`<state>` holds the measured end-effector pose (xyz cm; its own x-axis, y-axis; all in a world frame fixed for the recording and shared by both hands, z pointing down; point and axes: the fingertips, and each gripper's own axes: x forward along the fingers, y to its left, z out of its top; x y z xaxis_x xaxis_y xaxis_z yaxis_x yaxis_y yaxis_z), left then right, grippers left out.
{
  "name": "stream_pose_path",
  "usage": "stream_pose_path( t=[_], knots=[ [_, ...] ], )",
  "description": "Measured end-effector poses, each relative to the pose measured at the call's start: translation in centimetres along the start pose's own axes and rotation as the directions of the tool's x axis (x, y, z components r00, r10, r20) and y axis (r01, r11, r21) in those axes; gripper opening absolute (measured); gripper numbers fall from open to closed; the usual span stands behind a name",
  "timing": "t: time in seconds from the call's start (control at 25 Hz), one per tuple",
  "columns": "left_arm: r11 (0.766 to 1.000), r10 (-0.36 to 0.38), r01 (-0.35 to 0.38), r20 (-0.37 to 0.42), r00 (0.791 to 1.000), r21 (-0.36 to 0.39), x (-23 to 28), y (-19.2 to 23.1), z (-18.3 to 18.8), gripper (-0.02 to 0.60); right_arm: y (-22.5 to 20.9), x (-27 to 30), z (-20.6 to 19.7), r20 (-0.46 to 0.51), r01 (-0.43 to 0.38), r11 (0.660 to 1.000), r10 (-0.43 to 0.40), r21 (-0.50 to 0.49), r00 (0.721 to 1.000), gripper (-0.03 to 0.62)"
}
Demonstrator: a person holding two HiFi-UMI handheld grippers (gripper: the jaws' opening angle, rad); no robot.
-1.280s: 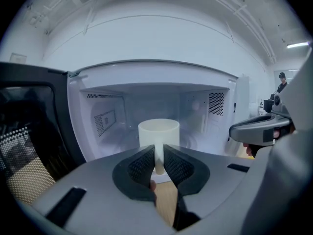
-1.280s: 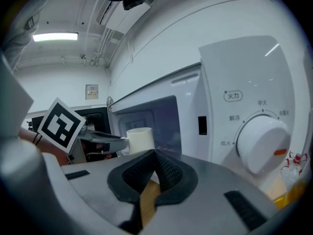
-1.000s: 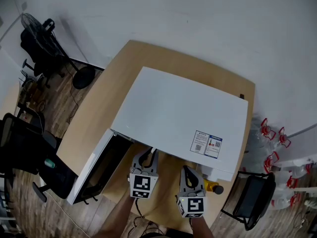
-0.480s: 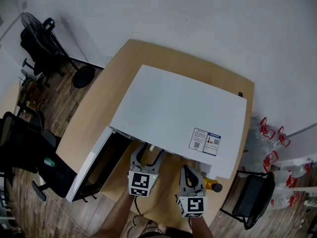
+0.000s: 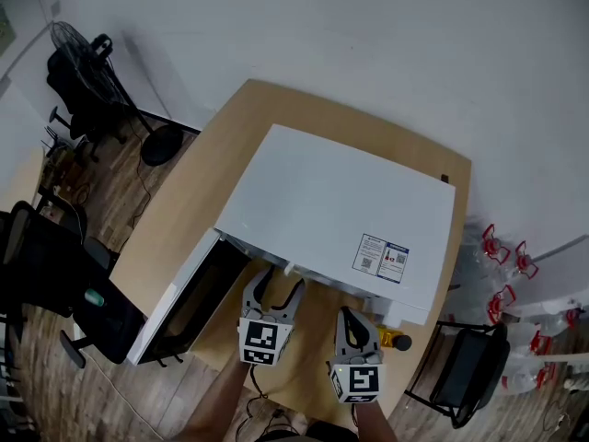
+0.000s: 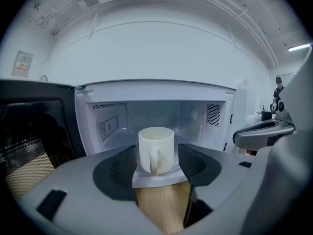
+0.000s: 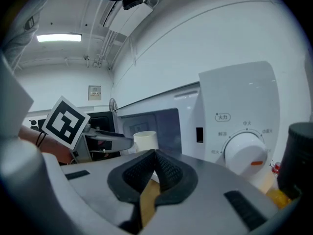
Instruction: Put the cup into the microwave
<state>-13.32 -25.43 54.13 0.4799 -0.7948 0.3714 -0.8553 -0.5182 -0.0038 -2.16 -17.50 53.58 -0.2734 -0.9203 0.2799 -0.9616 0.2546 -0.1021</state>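
Microwave [image 5: 340, 219] on bench [image 5: 207, 173], centre. Door [image 5: 179, 304] swung open toward 8 o'clock. Cup [image 6: 156, 148] upright inside cavity, near front edge. Left tongs [image 5: 274, 285] at 6 o'clock of cavity, jaws just opened, cup between them. Right tongs [image 5: 349, 318] at 3 o'clock of left, before dial [image 7: 244, 154].

left tongs [image 5: 279, 284] point forward and a little downward, jaws wide apart after just opening, the cup [image 6: 156, 148] standing between the pads without being pressed; right tongs [image 5: 349, 315] just beside them, same tilt, jaws closed together, empty
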Motion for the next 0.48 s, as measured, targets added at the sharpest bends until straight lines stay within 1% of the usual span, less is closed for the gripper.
stream_pose_path(
  t=[0.24,0.48],
  knots=[
    [1.0,0.029,-0.029,0.011,1.0,-0.004,-2.2,0.2,0.7,0.272,0.8,-0.9,1.4,0.017,-0.022,0.999,0.022,-0.028,1.0,0.017],
    [0.999,0.048,-0.048,0.024,0.999,-0.019,-5.2,0.1,1.9,0.244,1.6,-1.9,3.5,0.046,-0.042,0.997,0.044,-0.058,0.998,0.017]
  ],
)
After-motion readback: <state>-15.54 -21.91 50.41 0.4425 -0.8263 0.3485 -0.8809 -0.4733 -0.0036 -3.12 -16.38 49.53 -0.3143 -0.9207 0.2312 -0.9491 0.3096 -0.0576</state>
